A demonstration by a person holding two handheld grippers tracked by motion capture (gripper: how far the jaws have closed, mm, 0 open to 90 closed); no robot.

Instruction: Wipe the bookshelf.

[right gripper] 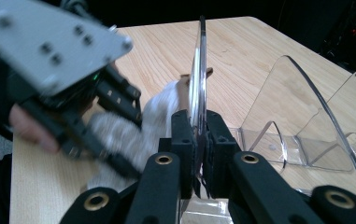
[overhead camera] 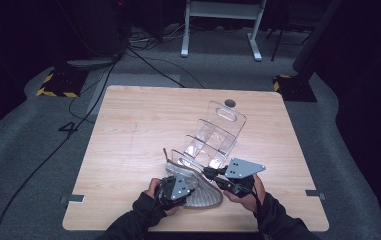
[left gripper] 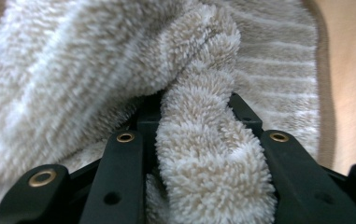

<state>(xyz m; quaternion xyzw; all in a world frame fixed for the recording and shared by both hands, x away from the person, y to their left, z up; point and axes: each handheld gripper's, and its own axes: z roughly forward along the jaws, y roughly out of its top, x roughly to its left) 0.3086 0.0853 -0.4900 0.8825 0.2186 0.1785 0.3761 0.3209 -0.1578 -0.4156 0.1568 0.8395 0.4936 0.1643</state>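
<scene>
A fluffy beige slipper (overhead camera: 205,197) lies near the table's front edge, with its toe against a clear acrylic rack (overhead camera: 218,132). My left gripper (overhead camera: 178,189) is shut on a fold of the slipper's plush (left gripper: 203,140), which bulges up between the two black jaws (left gripper: 192,116). My right gripper (overhead camera: 213,173) is shut on the thin upright front panel (right gripper: 198,70) of the rack, with its jaws pinching the panel's lower edge (right gripper: 198,126). In the right gripper view, the left gripper (right gripper: 96,112) and the slipper (right gripper: 159,112) sit just left of that panel.
The light wooden table (overhead camera: 138,120) holds a small dark round disc (overhead camera: 230,103) at its far edge behind the rack. Cables and stand feet lie on the grey floor beyond. The rack's curved dividers (right gripper: 297,102) rise to the right of my right gripper.
</scene>
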